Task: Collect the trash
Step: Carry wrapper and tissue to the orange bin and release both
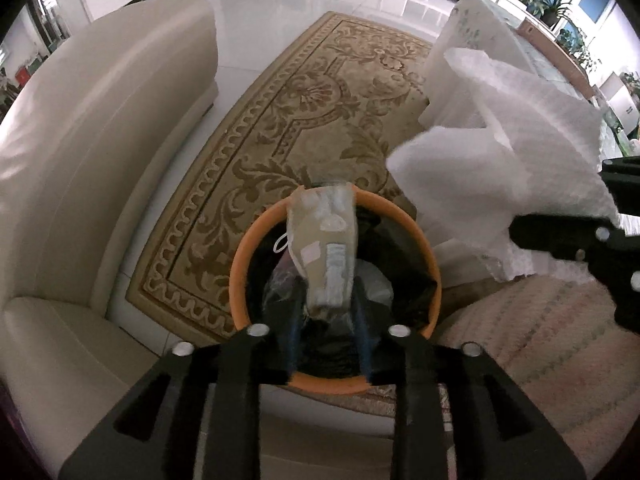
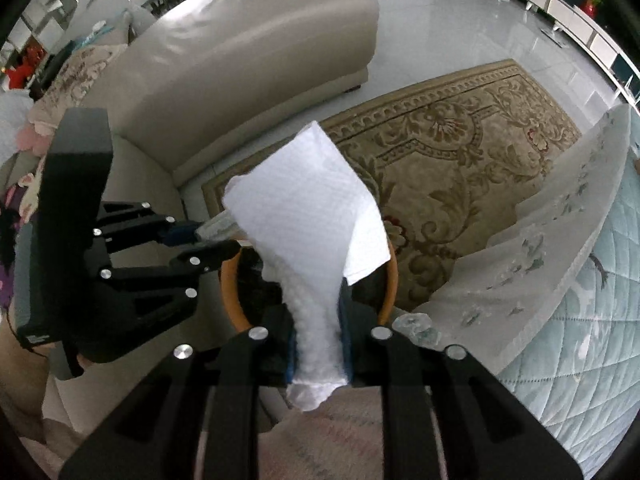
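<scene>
An orange-rimmed trash bin [image 1: 240,276] lined with a black bag stands on the floor below both grippers; its rim also shows in the right wrist view [image 2: 229,292]. My left gripper [image 1: 326,312] is shut on a crumpled tan plastic wrapper [image 1: 326,240] and holds it over the bin's mouth. My right gripper [image 2: 320,344] is shut on a white foam packing sheet [image 2: 308,200], held upright over the bin's right side. The sheet also shows at right in the left wrist view [image 1: 500,160]. The left gripper [image 2: 208,240] shows at left in the right wrist view.
A beige leather sofa [image 1: 100,140] lies to the left. A patterned tan rug [image 1: 320,120] lies beyond the bin. A table with a white lace cloth [image 2: 540,272] and quilted blue cover [image 2: 592,340] is on the right. A woven mat [image 1: 540,340] lies near the bin.
</scene>
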`<state>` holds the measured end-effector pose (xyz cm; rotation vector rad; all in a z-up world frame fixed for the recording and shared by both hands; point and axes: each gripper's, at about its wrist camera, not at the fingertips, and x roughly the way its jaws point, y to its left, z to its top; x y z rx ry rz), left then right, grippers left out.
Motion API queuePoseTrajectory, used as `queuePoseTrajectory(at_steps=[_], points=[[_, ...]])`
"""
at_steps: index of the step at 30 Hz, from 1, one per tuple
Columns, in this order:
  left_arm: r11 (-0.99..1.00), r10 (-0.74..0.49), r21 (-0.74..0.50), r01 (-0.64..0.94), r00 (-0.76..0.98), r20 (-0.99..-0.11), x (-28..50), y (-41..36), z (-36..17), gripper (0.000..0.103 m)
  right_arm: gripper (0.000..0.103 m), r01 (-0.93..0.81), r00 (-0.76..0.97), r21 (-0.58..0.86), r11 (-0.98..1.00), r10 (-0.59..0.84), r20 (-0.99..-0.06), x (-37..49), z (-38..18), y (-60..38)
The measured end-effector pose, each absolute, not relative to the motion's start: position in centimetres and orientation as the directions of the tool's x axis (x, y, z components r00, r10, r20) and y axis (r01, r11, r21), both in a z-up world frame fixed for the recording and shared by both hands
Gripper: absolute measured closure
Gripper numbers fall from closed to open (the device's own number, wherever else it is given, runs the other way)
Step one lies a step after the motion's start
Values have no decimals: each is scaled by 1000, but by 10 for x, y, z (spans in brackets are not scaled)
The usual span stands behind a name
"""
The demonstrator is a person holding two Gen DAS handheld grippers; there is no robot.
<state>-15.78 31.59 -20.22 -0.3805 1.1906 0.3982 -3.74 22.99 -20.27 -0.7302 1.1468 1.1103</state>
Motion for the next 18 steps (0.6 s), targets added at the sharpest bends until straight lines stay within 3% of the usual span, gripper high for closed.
queuePoseTrajectory(at_steps=[1, 3, 6, 10, 12, 15, 18], points=[[867, 106, -68, -494, 317, -942, -158, 316, -202, 61, 74, -946, 23, 76, 317, 300, -954, -39, -203, 229], [867, 114, -62, -495, 317, -942, -159, 318, -204, 57, 72, -950, 29, 66, 304, 298, -954, -41, -204, 232], [862, 112, -64, -502, 312, -943, -161, 321, -205, 46, 56, -953, 22, 69, 296, 296, -955, -41, -206, 233], [861, 135, -41, -507, 307, -942, -161, 322, -205, 36, 55, -953, 17, 75, 292, 300, -954, -41, -207, 234], [862, 133, -43, -505, 307, -942, -161, 321, -204, 35, 54, -953, 13, 80, 292, 306, -952, -40, -205, 233], [862, 138, -37, -505, 304, -943, -160, 320, -201, 32, 44, -949, 15, 88, 302, 323, -946, -39, -201, 230], [867, 146, -24, -499, 299, -943, -158, 315, -197, 30, 44, -945, 24, 88, 315, 335, -942, -38, -198, 227]])
